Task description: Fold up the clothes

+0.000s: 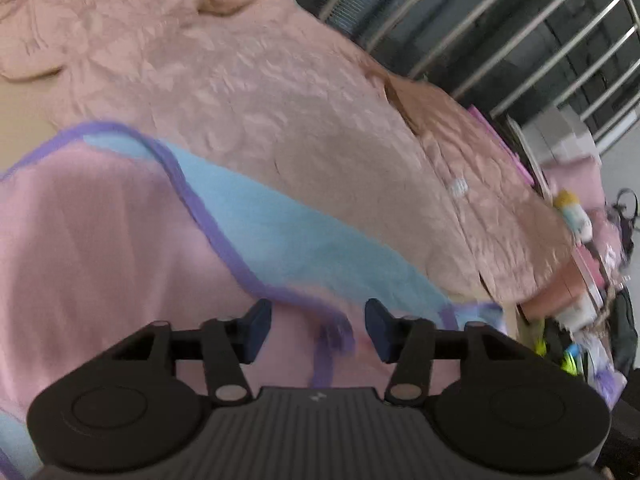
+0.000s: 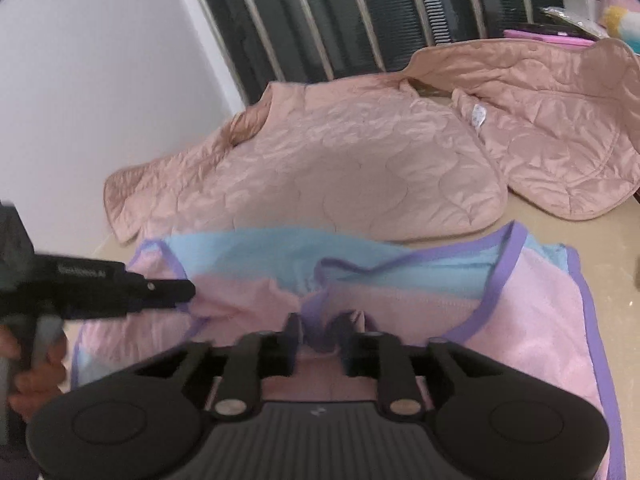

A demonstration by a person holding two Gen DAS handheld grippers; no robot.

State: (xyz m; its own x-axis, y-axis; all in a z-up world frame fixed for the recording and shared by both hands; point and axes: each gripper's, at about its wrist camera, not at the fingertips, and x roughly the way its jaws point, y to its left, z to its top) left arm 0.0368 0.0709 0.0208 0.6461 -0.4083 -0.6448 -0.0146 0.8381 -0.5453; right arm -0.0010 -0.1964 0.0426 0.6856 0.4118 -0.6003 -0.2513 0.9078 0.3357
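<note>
**Folding barely begun: two garments left**

Nearest the cameras, a pink-and-blue fleece garment with purple binding (image 2: 532, 320) is spread, bunched at its middle, on the beige surface (image 2: 600, 236). Just behind the fleece, touching its far edge, a quilted pale-pink jacket (image 2: 360, 168) is laid open and flat, unfolded. No finished fold can be seen. The left tongs (image 1: 318, 330) are held apart above the purple binding, nothing gripped. The right tongs (image 2: 320, 346) stand partly apart astride a bunched ridge of fleece; whether it is pinched cannot be told.

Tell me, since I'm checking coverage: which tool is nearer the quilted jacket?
Left. The left tool sits beside the jacket hem; the right tool hangs back over the pink garment.
</note>
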